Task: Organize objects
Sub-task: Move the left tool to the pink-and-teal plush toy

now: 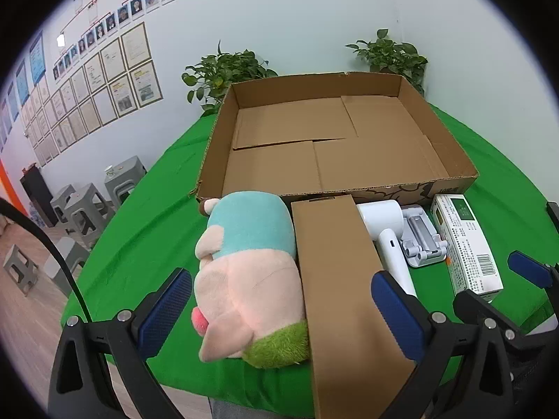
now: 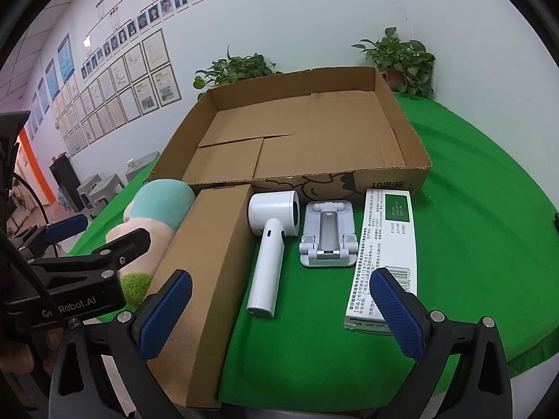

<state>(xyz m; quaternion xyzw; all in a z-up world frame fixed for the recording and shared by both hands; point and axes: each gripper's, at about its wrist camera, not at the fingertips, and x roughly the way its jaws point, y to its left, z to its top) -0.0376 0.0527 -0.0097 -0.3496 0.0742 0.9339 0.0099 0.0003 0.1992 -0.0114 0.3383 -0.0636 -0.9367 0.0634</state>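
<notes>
While tilted down over the green table [image 1: 146, 216], left gripper [image 1: 279, 309] spread wide, gripping nothing, pads [image 1: 164, 309] flanking plush [image 1: 248, 272] and brown box [image 1: 339, 279] below; right gripper [image 2: 279, 309] likewise wide and empty, above white handheld device [image 2: 269, 255] and grey stand [image 2: 328, 241]. Ranged in a row along the near wall of the open cardboard tray [image 2: 401, 188], left to right: plush, brown box, device, stand, white carton [image 2: 387, 248]. Plush touching brown box; device just beside it. Tray bare inside. Behind: two plants [image 1: 223, 73], framed papers [image 1: 115, 76] on wall, grey stools [image 1: 84, 209]
</notes>
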